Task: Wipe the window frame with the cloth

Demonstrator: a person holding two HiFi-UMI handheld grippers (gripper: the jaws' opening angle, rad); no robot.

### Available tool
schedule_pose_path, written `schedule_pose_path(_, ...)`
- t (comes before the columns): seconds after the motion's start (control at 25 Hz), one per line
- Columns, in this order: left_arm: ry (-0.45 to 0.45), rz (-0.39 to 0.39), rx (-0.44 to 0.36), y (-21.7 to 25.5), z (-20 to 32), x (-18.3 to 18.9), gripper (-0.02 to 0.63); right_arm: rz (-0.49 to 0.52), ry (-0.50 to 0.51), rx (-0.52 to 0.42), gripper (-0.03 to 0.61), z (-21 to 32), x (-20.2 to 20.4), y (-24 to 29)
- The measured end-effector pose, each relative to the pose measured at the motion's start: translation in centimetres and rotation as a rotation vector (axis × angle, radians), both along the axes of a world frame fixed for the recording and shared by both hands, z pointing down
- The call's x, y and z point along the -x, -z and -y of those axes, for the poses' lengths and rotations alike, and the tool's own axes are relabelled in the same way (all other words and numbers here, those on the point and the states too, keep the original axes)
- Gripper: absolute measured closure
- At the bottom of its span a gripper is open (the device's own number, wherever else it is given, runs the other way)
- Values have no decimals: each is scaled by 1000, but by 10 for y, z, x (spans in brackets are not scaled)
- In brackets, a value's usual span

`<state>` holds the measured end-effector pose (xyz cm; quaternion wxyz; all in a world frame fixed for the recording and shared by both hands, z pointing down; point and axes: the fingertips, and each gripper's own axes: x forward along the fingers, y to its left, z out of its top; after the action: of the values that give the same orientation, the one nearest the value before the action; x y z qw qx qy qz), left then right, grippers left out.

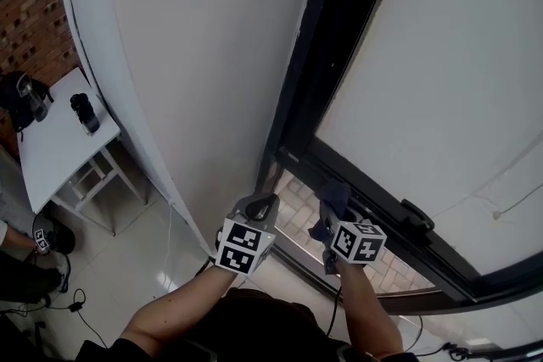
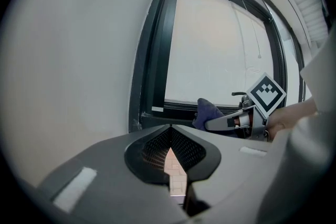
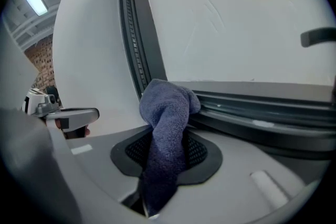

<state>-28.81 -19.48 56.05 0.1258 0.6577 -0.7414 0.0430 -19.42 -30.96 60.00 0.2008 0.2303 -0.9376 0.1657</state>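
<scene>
"Two ways this goes wrong, I think. The right gripper (image 1: 329, 218) is clamped on only a bunched end of the cloth (image 3: 167, 113), so drag along the rail may pull it free. Or the hard jaws scrape the frame (image 1: 305, 89) if the cloth folds back"

"Where is the cloth now?"

"At the frame's lower left corner, over the bottom rail; touching it or just off it, I cannot tell"

"And the left gripper (image 2: 169, 139)?"

"Jaws pressed together on nothing, just beside the right one, near the wall (image 1: 195, 55). It may crowd a stroke into that corner"

"Anything in the path?"

"One handle (image 1: 417, 216) on the bottom rail, further right; the cloth could snag there. Well apart, left of the wall, a table (image 1: 51, 157) carries a bottle (image 1: 85, 113) near its far edge, and cables (image 1: 76, 301) lie on the floor, a trip risk if the person steps that way"
</scene>
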Motion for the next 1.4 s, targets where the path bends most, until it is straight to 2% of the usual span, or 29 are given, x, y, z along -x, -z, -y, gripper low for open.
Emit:
schedule_pose_path(0.16, -20, 12, -4, 4, -5, 6, 614, -3, 9, -6, 463, -4, 22, 5)
schedule_pose_path(0.52, 21, -7, -4, 3, 5, 26, 614, 6, 115, 12, 463, -16, 69, 9)
schedule_pose_path(0.96, 104, 10, 39, 2, 13, 40, 614, 18, 206, 86, 463, -26, 102, 1)
schedule_pose_path(1.24, 116, 16, 66, -1, 17, 43, 614, 40, 268, 122, 463, -34, 121, -2)
schedule_pose_path(1.4, 113, 21, 55, 3, 20, 43, 614, 49, 259, 134, 463, -33, 123, -4)
